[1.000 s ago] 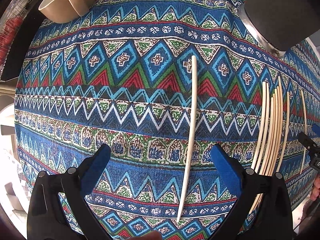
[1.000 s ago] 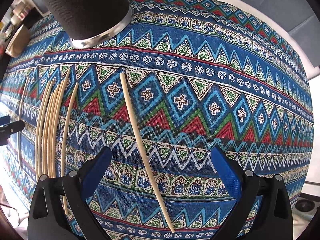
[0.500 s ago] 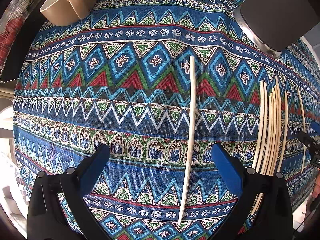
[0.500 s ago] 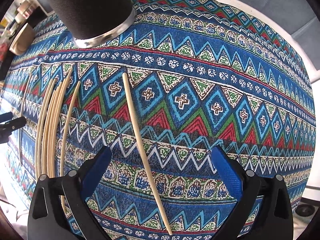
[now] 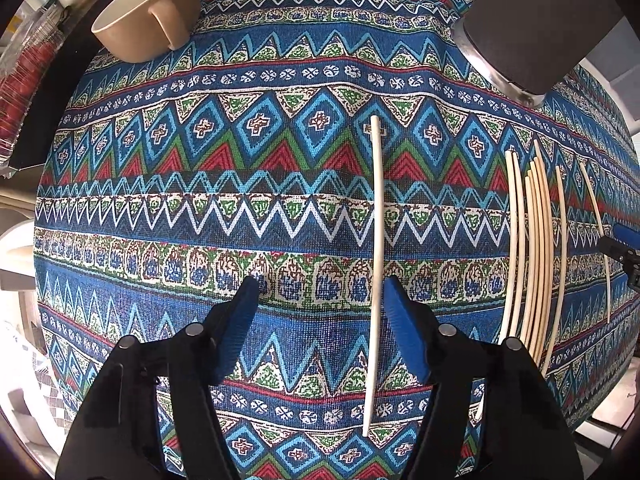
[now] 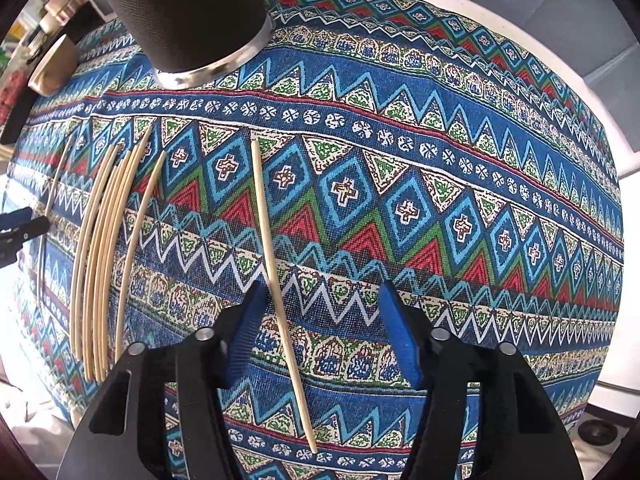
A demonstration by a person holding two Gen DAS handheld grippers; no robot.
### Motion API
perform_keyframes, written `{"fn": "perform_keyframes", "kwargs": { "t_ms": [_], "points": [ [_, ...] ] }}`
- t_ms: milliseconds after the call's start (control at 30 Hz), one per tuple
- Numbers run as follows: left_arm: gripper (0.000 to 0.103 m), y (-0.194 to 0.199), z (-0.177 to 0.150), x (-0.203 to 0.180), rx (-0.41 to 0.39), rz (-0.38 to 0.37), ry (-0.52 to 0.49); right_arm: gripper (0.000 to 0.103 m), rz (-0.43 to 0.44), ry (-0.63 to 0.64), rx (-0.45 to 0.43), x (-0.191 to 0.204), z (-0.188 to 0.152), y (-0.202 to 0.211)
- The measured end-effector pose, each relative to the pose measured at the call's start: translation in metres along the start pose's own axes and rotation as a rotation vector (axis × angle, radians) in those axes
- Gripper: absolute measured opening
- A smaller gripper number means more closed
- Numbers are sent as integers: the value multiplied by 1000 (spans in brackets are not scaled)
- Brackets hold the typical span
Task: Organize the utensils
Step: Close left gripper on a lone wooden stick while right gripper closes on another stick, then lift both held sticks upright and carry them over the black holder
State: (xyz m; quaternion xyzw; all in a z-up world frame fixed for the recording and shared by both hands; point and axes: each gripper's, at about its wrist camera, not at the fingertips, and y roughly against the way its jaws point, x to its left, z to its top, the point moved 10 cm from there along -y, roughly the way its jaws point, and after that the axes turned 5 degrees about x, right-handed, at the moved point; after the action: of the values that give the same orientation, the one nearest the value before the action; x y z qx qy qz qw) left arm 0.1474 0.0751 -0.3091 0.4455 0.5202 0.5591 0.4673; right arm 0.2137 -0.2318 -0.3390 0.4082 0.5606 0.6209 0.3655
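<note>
Two chopsticks are being addressed on a patterned tablecloth (image 5: 168,216); each gripper looks straight down on one lone stick. In the left wrist view, a single chopstick (image 5: 376,240) lies running near to far, and the left gripper (image 5: 320,300) is seen with its jaws partly open, having just been closing; the stick sits between them, hard against the right-hand pad, while the left-hand pad stands clear, so nothing is gripped yet. In the right wrist view, another lone chopstick (image 6: 276,272) lies slightly aslant; the right gripper (image 6: 320,300) has likewise just been closing, is about half open, and holds nothing; the stick lies just beside its left-hand pad.

A bundle of chopsticks (image 5: 532,248) rests between the two lone sticks, to the right in the left view, with further sticks lying singly beside it; a dark cylindrical holder (image 6: 180,20), judged to be the destination, stands at the far side; a beige mug (image 5: 148,12) sits at the far left.

The risk is judged to lie in the off-centre approach; a stick caught by one pad first may be rolled or pushed sideways across the cloth rather than pinched; a thin, smooth stick may also pivot or slip if held near one end, and the cloth could be snagged by the pads.
</note>
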Motion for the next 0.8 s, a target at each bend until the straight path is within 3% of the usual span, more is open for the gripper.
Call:
{"fn": "perform_keyframes", "kwargs": {
  "t_ms": [67,133,167,233,333,500,800],
  "points": [
    [54,1,-4,9,-4,-1,-7,31,-2,12,5,1,-3,3],
    [40,6,-8,12,-5,-4,-14,19,-3,16,13,1,-4,6],
    [28,7,-9,15,-4,-4,-21,5,-23,11,11,-1,-5,7],
    [13,12,-11,17,6,-10,-20,4,-91,24,-3,2,-5,10],
    [6,21,-15,20,4,-10,-17,4,-124,19,-26,7,-10,10],
    [5,26,-26,19,-8,39,-38,4,-72,-76,-25,4,-21,14],
    [4,42,-49,29,13,27,15,5,-24,-194,-60,-37,-61,32]
  ]
}}
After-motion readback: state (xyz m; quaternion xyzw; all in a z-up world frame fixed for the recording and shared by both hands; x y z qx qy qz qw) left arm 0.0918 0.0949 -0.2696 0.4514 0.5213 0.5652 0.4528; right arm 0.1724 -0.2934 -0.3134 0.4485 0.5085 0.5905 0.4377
